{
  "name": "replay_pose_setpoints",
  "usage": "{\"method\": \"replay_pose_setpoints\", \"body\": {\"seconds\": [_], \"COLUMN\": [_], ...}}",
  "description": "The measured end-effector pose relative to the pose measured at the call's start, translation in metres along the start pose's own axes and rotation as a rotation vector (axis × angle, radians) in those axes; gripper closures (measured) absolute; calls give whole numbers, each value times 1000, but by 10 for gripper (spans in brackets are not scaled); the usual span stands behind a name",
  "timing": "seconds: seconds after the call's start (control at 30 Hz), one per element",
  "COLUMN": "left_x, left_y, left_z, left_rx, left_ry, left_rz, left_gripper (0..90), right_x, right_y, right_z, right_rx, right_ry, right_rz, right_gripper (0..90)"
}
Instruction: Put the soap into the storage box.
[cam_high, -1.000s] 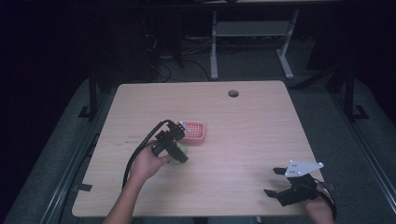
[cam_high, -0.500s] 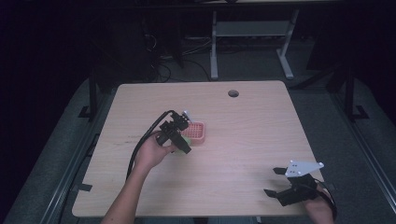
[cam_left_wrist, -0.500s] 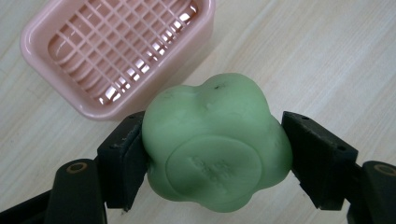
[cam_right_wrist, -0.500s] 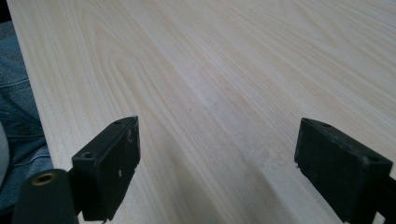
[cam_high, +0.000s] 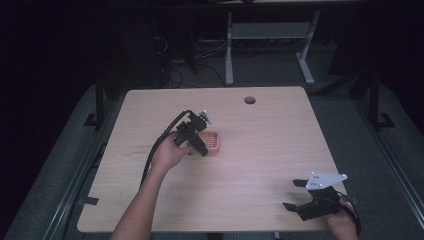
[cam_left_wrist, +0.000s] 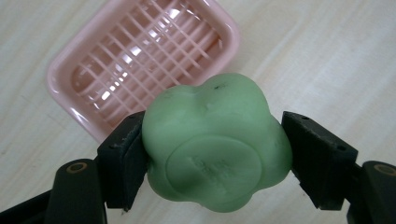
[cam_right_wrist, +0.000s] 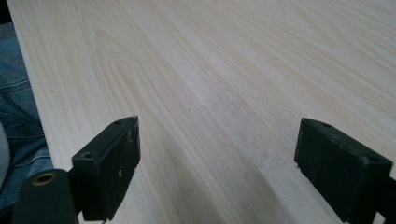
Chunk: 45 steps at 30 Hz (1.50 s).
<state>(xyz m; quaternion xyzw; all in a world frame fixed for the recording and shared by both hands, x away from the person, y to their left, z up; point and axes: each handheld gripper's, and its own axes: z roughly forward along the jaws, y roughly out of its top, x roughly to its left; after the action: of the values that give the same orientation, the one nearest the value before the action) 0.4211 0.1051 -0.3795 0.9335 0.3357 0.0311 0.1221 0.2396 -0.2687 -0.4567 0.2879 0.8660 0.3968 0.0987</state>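
A pale green, lobed soap bar (cam_left_wrist: 215, 144) is clamped between the two black jaws of my left gripper (cam_left_wrist: 215, 151). Just beyond it on the wooden table lies a pink slotted soap dish (cam_left_wrist: 140, 56) with nothing in it. From above, the left gripper (cam_high: 194, 136) hovers at the dish's (cam_high: 214, 142) left edge, near the table's middle. My right gripper (cam_high: 291, 194) rests near the front right corner, jaws wide apart. Between its jaws, the right gripper (cam_right_wrist: 217, 163) has bare wood only.
A round cable hole (cam_high: 249, 100) sits near the table's far edge. The left gripper's black cable (cam_high: 155, 150) trails toward the front left. A metal desk frame (cam_high: 270, 35) stands on the dark floor behind. Blue denim (cam_right_wrist: 18, 116) lies past the table edge.
My left gripper, with the soap in it, has moved a little away from the person and closer over the pink dish. The right gripper has stayed put.
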Motion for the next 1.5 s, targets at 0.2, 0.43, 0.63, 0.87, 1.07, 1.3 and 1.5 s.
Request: {"method": "replay_pose_setpoints", "body": {"seconds": [0.2, 0.43, 0.63, 0.87, 1.07, 1.3, 1.5], "left_x": [7, 12, 22, 29, 31, 35, 34], "left_y": [11, 24, 33, 45, 49, 49, 50], "left_z": [0, 5, 12, 24, 33, 38, 40], "left_rx": [8, 18, 31, 49, 69, 83, 81], "left_ry": [12, 10, 11, 11, 13, 20, 19], "left_rz": [-19, -37, -54, -90, -104, -115, -128], "left_gripper": [267, 267, 267, 267, 266, 266, 266], "right_x": [0, 0, -1, 0, -1, -1, -1], "right_y": [0, 0, -1, -1, -1, -1, -1], "right_z": [0, -1, -1, -1, -2, -1, -2], "right_rx": [-1, -2, -5, -5, -8, -7, -9], "right_ry": [0, 1, 1, -1, -2, 0, -2], "right_rz": [4, 12, 10, 8, 16, 11, 15], "right_gripper": [138, 138, 138, 138, 138, 138, 138]}}
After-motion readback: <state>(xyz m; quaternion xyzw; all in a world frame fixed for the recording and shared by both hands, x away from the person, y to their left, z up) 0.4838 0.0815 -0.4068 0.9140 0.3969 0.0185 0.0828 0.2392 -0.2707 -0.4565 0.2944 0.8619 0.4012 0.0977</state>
